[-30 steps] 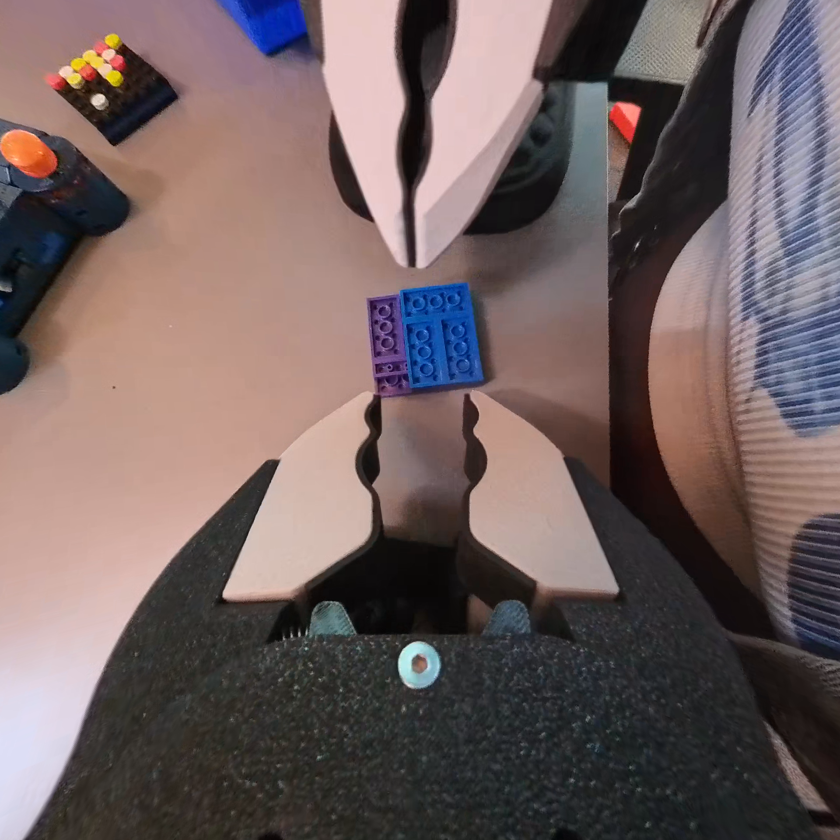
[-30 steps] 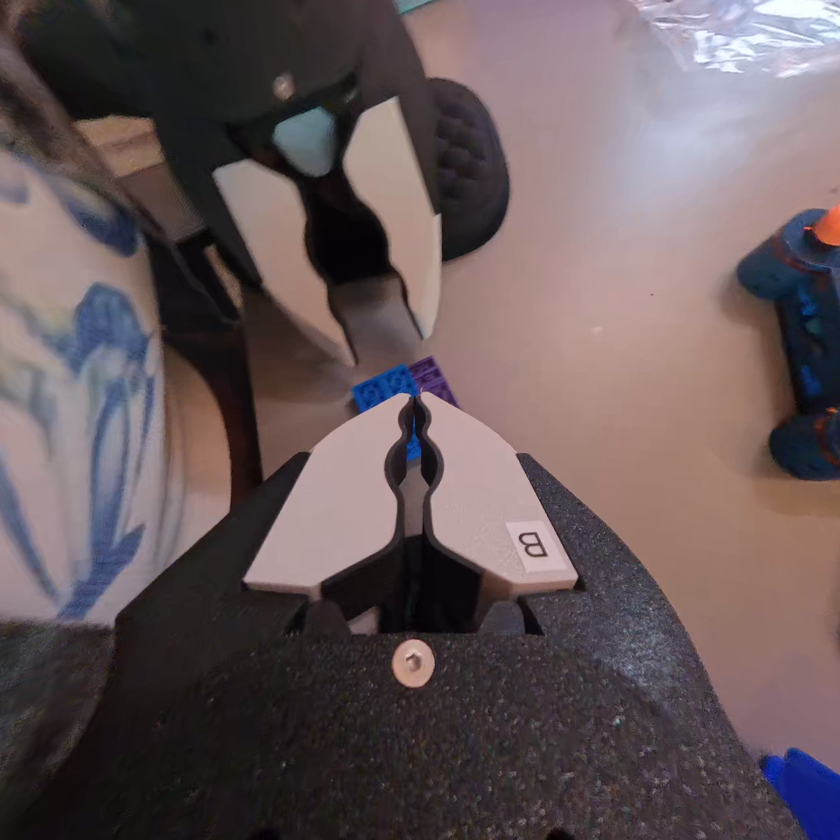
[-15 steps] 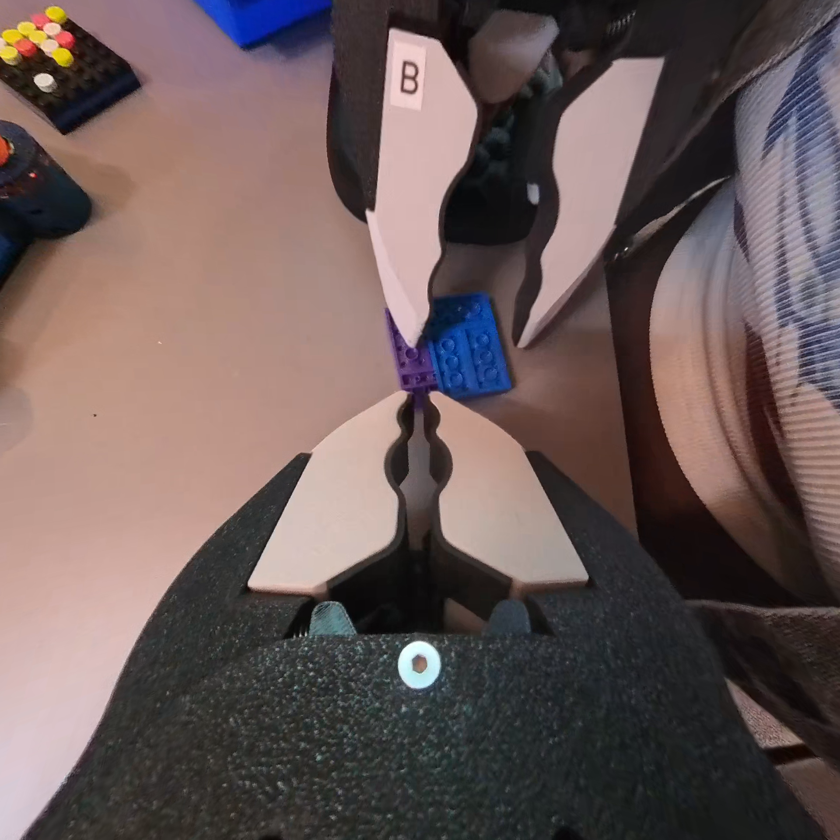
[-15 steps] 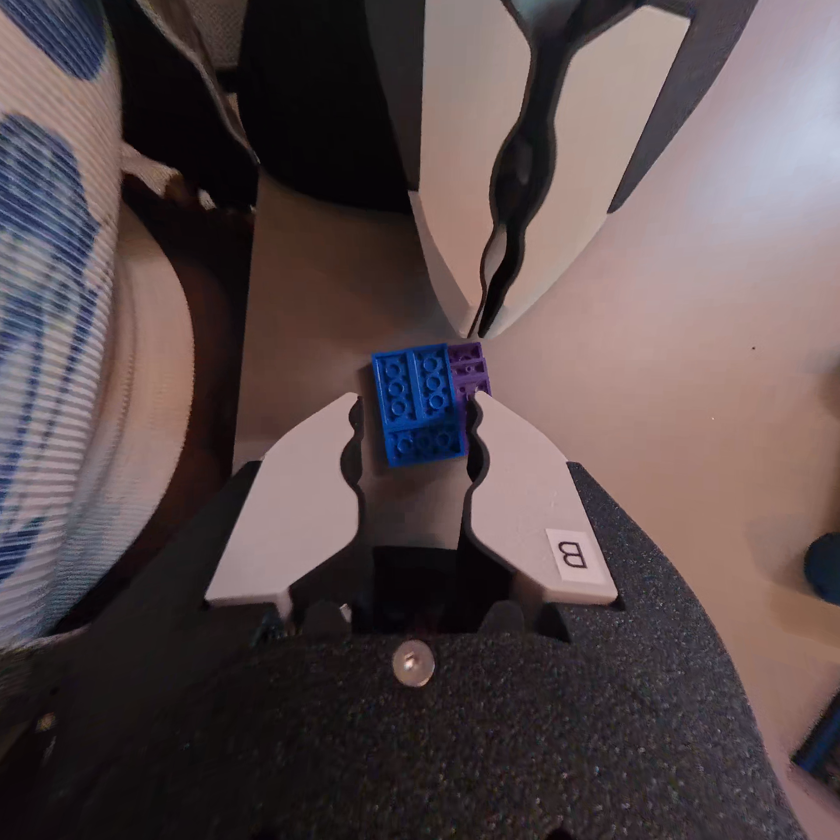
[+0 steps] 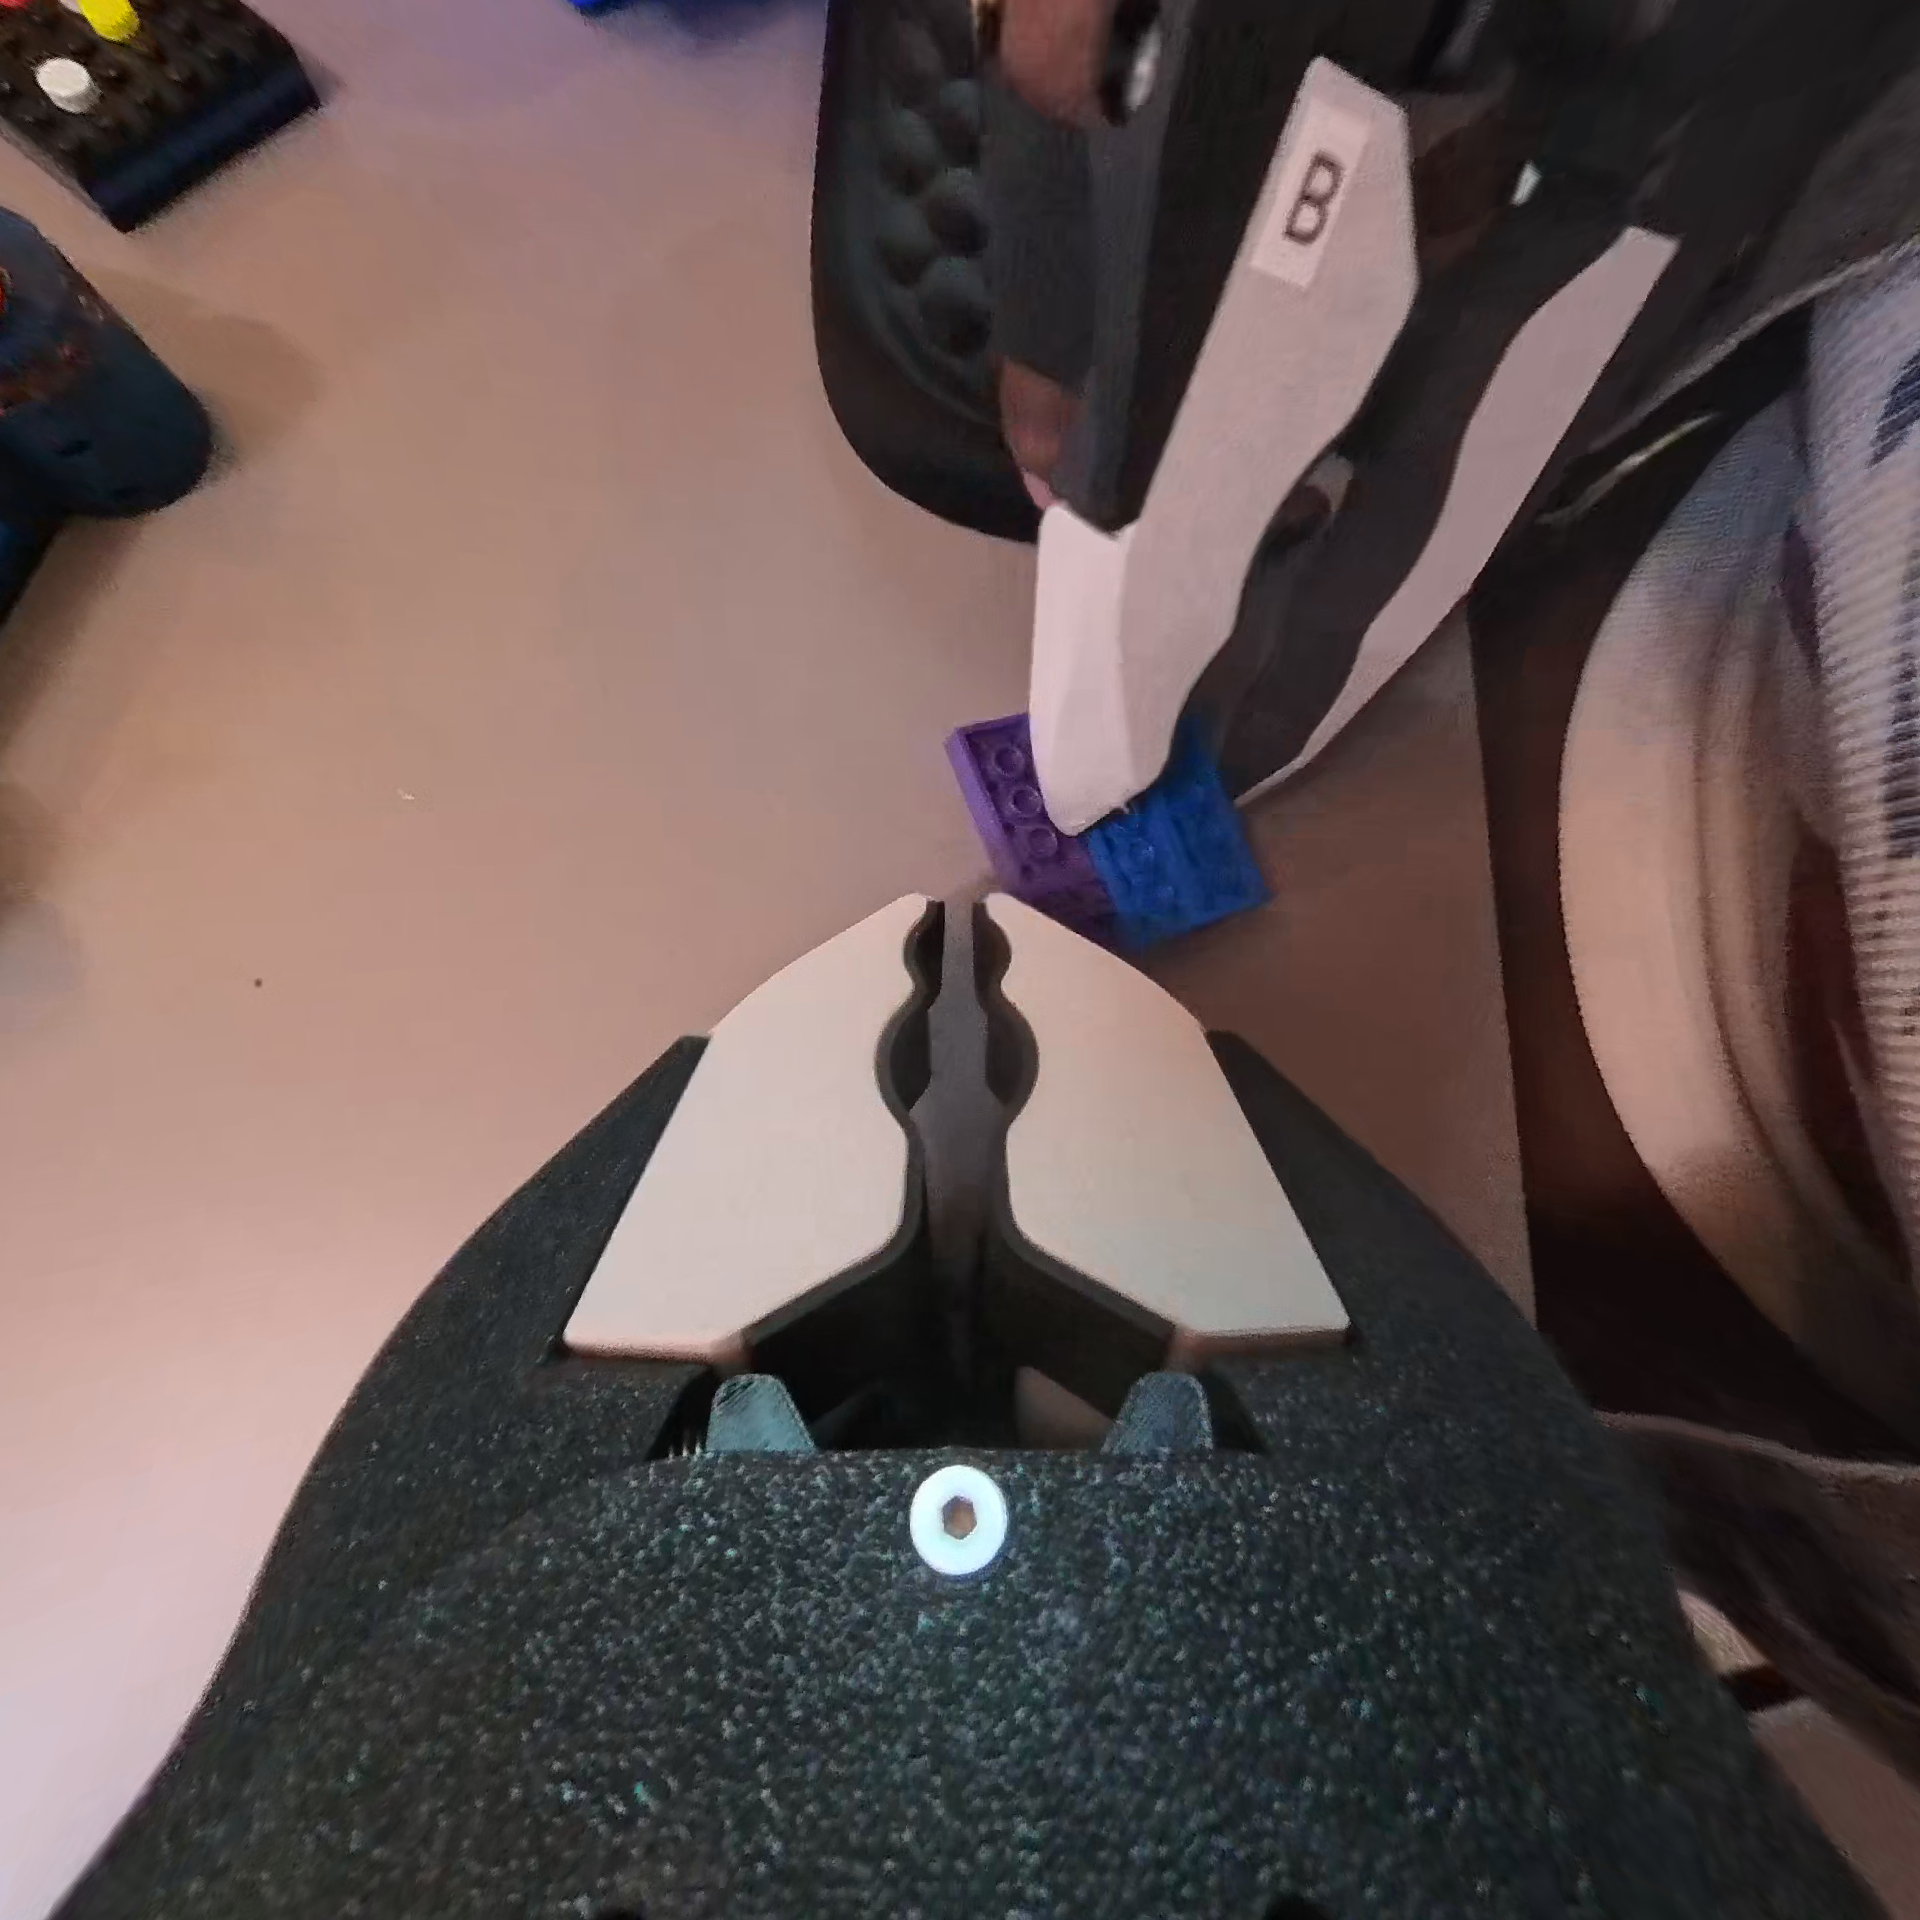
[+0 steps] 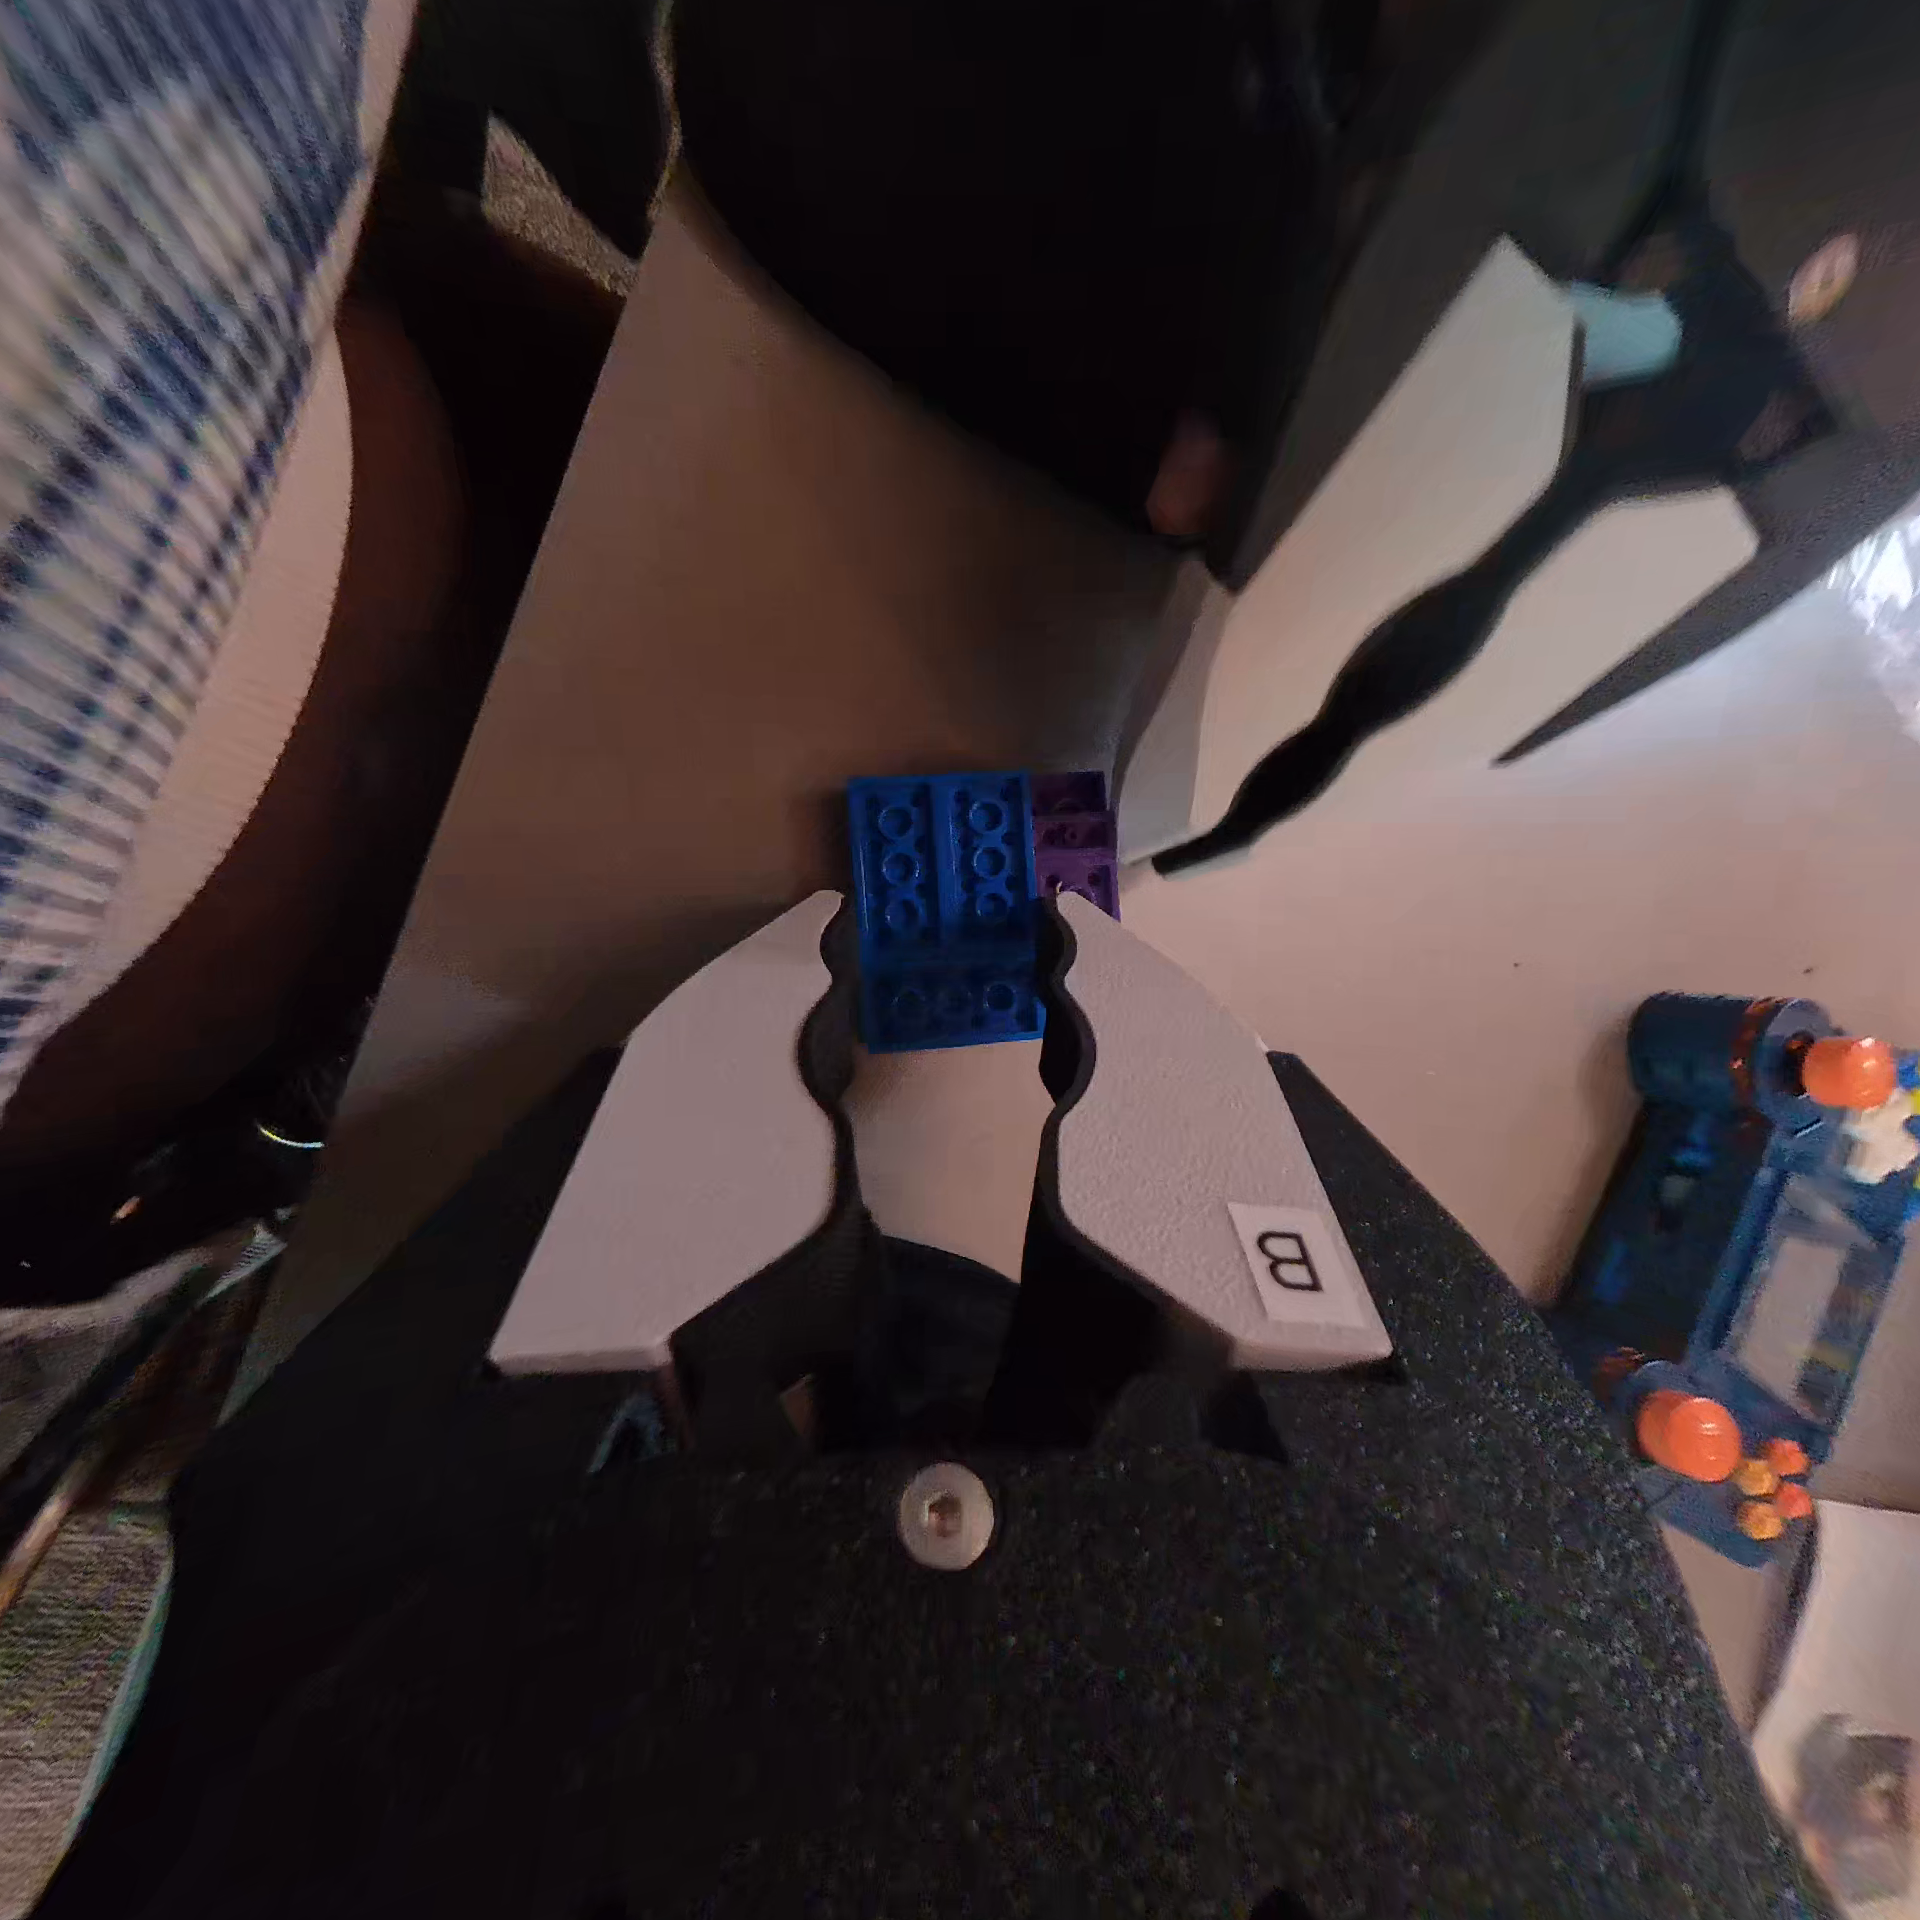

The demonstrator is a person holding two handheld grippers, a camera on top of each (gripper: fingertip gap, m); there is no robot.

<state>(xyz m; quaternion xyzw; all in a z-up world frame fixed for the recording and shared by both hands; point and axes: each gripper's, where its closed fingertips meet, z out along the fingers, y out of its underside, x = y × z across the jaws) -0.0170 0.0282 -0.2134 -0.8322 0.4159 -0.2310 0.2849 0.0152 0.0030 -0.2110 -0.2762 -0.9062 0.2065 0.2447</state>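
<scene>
The right gripper clamps the blue brick plates, lifted clear of the beige table; one finger hides part of the attached purple plate. The left gripper, jaws nearly closed and empty, sits just beside the purple plate; contact is unclear; a dark blue brick vehicle lies partly cut off.

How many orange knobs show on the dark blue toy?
2: one orange knob at the toy's top end, another at its bottom end. More may lie beyond the frame edge.
</scene>
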